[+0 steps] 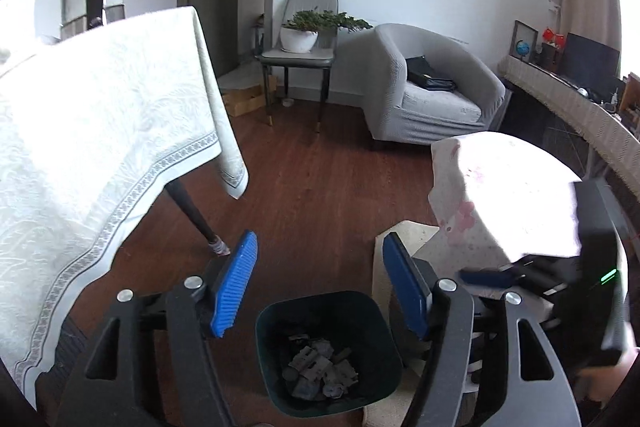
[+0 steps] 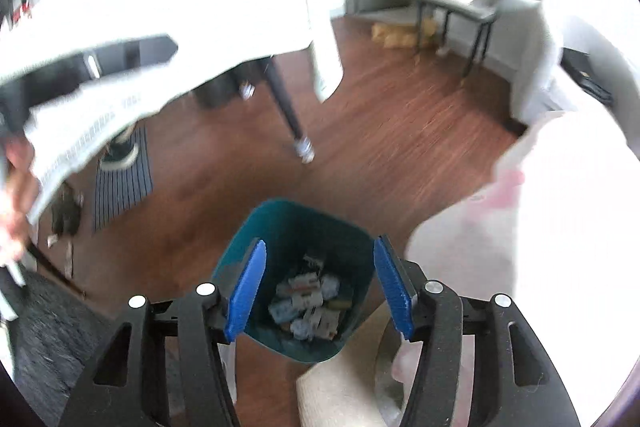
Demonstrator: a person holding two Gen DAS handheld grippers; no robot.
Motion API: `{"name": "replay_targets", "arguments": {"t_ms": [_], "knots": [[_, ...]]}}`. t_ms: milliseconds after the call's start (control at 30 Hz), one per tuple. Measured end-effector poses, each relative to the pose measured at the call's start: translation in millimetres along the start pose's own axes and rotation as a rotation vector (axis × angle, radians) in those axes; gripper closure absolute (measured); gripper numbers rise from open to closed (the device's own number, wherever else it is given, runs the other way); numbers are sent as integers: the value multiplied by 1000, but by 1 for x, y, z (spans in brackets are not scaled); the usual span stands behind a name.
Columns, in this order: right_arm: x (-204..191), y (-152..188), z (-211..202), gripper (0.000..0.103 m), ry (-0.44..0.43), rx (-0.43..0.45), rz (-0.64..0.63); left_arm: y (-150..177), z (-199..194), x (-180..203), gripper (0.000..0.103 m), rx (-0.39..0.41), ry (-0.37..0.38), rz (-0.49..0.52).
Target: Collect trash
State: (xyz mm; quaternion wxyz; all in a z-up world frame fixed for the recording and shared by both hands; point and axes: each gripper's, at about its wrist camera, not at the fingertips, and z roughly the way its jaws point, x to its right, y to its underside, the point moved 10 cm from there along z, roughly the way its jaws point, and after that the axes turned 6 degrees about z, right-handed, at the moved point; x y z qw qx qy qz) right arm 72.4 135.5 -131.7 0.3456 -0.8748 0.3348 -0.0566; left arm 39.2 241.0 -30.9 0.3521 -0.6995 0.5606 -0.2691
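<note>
A dark green bin stands on the wooden floor, holding several crumpled wrappers and paper scraps. In the left wrist view my left gripper hovers above the bin's far rim, blue pads wide apart and empty. One blurred blue pad of the right gripper shows at the right. In the right wrist view the bin and its trash lie straight below my right gripper, which is open and holds nothing. The picture is motion-blurred.
A table with a white patterned cloth and a dark leg stands left of the bin. A small table with a pink-flowered cloth is to the right. A grey armchair and a chair with a potted plant stand behind.
</note>
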Motion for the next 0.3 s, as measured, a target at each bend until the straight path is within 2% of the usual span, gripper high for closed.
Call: {"name": "replay_targets", "arguments": {"t_ms": [167,300], "knots": [[29,3,-56,40,78,97,56,14,-25,3,25,9,-12,-33],[51,18,-100,37,150,150,101,24,-49,6,16,26,-12,-46]]}}
